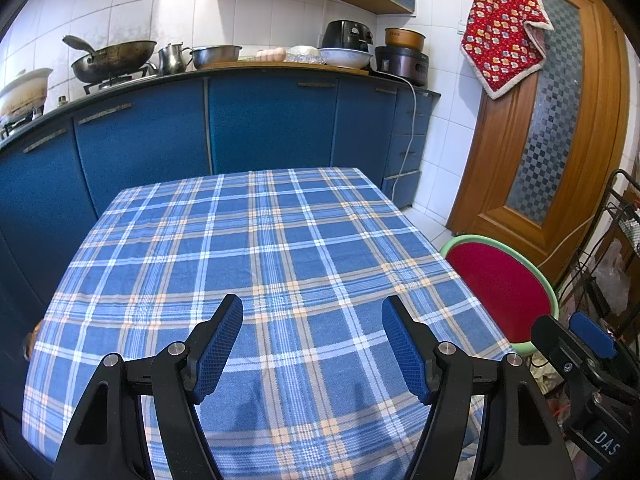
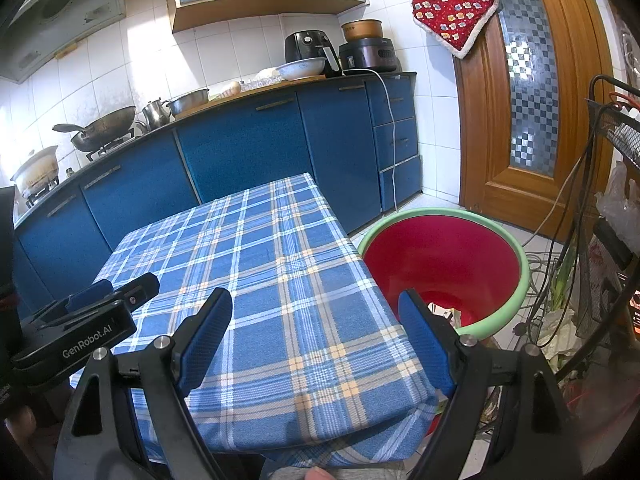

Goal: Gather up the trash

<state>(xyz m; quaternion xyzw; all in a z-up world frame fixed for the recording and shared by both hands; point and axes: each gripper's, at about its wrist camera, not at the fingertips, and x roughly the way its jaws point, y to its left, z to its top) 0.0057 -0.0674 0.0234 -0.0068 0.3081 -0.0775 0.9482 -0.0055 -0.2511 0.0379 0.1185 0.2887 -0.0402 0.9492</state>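
Note:
A table with a blue plaid cloth (image 1: 280, 260) fills the middle of both views (image 2: 280, 280); I see no trash lying on it. A red bin with a green rim (image 2: 448, 256) stands on the floor at the table's right side, with some scraps (image 2: 444, 314) at its bottom; it also shows in the left wrist view (image 1: 504, 280). My left gripper (image 1: 312, 312) is open and empty above the near part of the table. My right gripper (image 2: 316, 308) is open and empty above the table's near right corner, beside the bin.
Blue kitchen cabinets (image 1: 256, 120) run behind the table, with a wok (image 1: 112, 60), pots and appliances on the counter. A wooden door (image 1: 540, 140) with a red cloth (image 1: 504, 28) is at the right. A wire rack (image 2: 608, 200) with cables and bags stands at the far right.

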